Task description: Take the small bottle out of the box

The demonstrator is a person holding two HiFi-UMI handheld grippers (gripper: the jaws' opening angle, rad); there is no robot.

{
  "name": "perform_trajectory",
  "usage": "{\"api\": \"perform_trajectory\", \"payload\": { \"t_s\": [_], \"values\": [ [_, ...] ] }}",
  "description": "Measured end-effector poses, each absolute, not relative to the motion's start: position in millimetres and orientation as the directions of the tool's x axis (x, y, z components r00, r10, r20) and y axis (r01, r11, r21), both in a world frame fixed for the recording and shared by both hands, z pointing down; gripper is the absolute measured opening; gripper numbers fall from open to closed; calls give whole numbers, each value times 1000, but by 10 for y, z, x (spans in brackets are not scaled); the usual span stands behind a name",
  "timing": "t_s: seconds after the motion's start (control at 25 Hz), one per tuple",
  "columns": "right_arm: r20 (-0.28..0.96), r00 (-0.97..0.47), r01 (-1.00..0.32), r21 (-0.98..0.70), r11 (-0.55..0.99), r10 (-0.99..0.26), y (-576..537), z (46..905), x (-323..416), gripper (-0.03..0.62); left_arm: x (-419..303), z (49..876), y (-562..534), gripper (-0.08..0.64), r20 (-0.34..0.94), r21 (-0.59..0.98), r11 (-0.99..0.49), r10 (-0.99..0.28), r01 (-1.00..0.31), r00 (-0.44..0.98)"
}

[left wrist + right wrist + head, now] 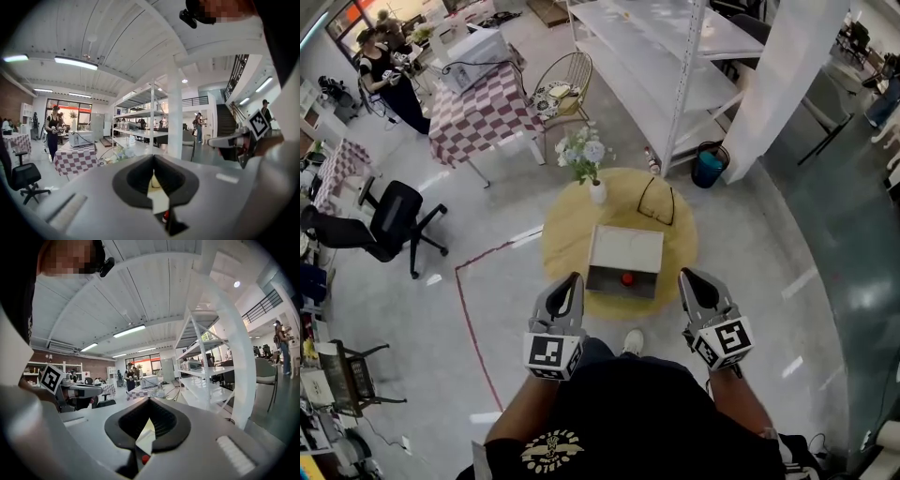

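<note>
In the head view the white box (623,248) sits at the centre of the frame on the round yellow bench (567,234). Its open side faces the lower edge, and the small bottle (627,278), of which only a red top shows, stands inside that opening near its middle. The left tool (572,281) and the right tool (687,277) flank the box's lower corners just below centre, each narrow with its jaws pressed together on nothing. Above the box in the frame, a vase of flowers (596,192) and a pair of glasses (656,202) rest on the bench.
</note>
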State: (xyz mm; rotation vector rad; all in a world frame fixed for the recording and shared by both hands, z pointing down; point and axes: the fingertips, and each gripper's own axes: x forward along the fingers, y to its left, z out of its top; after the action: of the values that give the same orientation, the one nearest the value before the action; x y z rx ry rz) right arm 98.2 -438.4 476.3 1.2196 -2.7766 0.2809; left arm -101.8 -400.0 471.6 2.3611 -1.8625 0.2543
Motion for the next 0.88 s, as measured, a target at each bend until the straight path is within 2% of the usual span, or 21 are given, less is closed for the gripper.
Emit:
{"api": "perform_trajectory", "payload": {
  "t_s": [0.2,0.44,0.76,0.88],
  "values": [
    [265,-747,-652,-111,750,-610,-4423,5100,570,8,-1279,4806,-3989,0,232,0,-166,-959,-986,161],
    [453,-724,-624,-109,773,-520,-4524,6144,263,9,-1534,5133,-4036,0,295,16,-119,-948,-993,119],
    [668,-665,-501,-64,863,-336,-4467,7241,-151,115,-1613,5714,-4404,0,402,10,-180,-900,-984,169],
    [723,-623,-469,-40,882,-299,-4448,7551,-245,130,-1565,5941,-4537,0,439,-2,-223,-876,-975,199]
  ]
}}
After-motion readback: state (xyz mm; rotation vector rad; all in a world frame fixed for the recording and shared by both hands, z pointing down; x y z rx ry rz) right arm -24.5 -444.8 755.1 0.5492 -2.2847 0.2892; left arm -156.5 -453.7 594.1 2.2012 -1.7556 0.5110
